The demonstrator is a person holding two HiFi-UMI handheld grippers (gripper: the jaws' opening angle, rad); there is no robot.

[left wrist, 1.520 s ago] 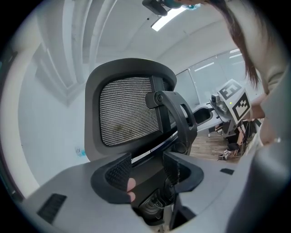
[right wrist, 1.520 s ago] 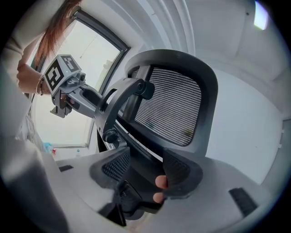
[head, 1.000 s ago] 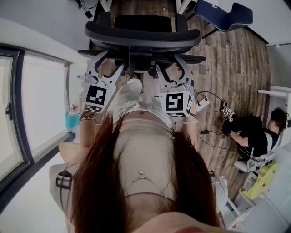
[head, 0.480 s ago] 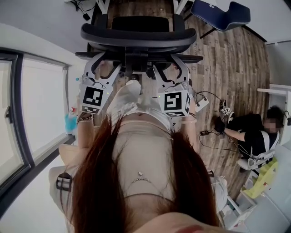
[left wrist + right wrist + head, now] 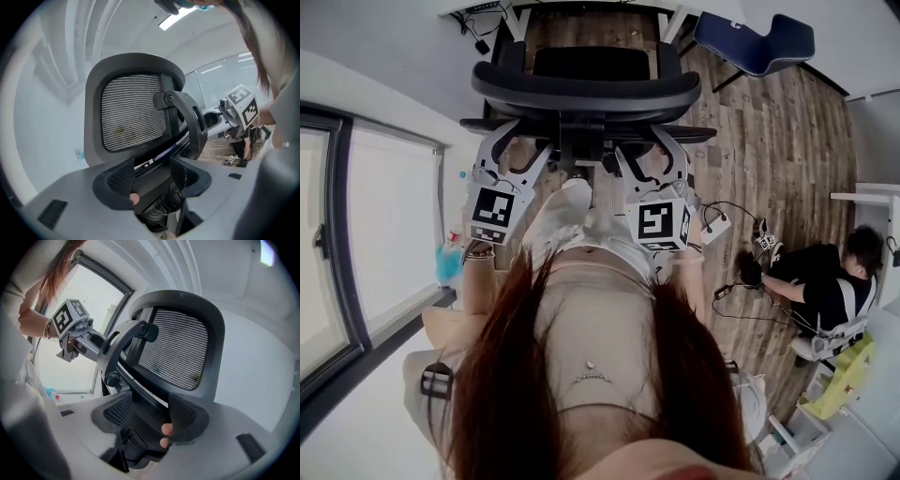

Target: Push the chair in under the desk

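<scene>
The black office chair [image 5: 586, 89] stands in front of me with its mesh back [image 5: 133, 112] toward me and its seat toward the white desk [image 5: 517, 11] at the top of the head view. My left gripper [image 5: 508, 150] is at the left of the chair's back frame. My right gripper [image 5: 652, 155] is at the right of the frame. In the left gripper view the jaws [image 5: 152, 176] stand open around the dark back support, pads not pressing. In the right gripper view the jaws [image 5: 149, 414] are opening, with the support bar between them untouched.
A blue chair [image 5: 755, 37] stands at the back right on the wood floor. A person [image 5: 830, 281] sits on the floor at the right, with cables [image 5: 722, 225] nearby. A tall window [image 5: 384, 216] and white wall run along the left.
The head view has shifted forward, so more of the desk legs shows beyond the chair. Both grippers stay behind the chair back.
</scene>
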